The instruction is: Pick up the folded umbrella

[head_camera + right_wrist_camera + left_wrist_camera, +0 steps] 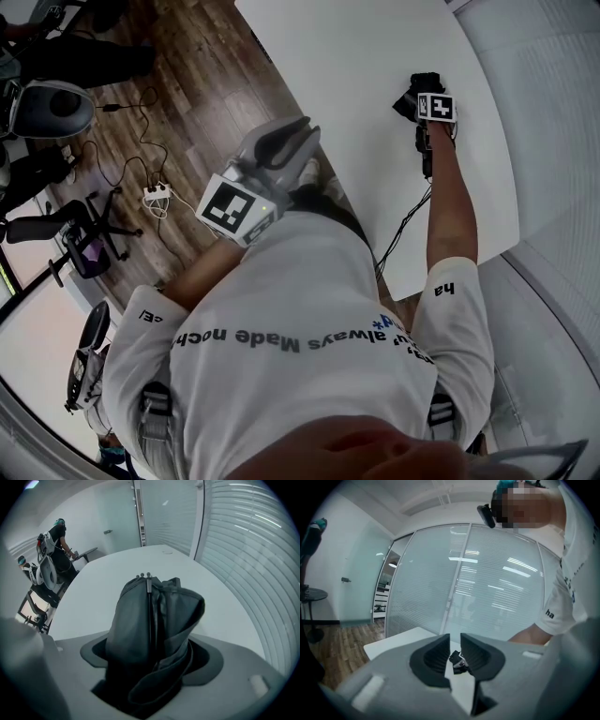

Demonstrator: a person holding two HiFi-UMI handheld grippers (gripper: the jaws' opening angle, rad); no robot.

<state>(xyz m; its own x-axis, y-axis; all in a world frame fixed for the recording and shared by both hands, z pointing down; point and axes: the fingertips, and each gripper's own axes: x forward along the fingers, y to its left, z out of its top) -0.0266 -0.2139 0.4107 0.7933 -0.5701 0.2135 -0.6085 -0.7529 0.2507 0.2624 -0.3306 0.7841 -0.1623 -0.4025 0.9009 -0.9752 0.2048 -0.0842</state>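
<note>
Roughly mid-task at this pt. The folded umbrella (409, 101) lay on the white table (375, 47), upper right of the head view, away from the table edge nearest the person. Right gripper (427, 101) sat directly over it, arm stretched out. Its marker cube hid most of the contact from above.

Right gripper view: the 2 jaws stood wide apart w/ the umbrella (150, 620) between them. Dark fabric & a strap filled the centre and lower centre of the frame, rib tips pointing toward the top. Fabric looked v. close to both pads, but no squeeze or creasing against them was evident, so I read it as straddling, not gripping. Umbrella appeared to rest on the tabletop, not lifted.

Left gripper (302, 145) hung near the person's torso, centre-left of the head view, just off the table's near edge and well apart from the umbrella. Left gripper view: jaws drawn almost together, only a thin slit, nothing in it. Umbrella was visible far off through the slit, lower centre.

Status (judgement): reach & alignment done. Left to do: close right jaws on the bundle, confirm hold, lift clear of table. Left gripper probably not needed.
</note>
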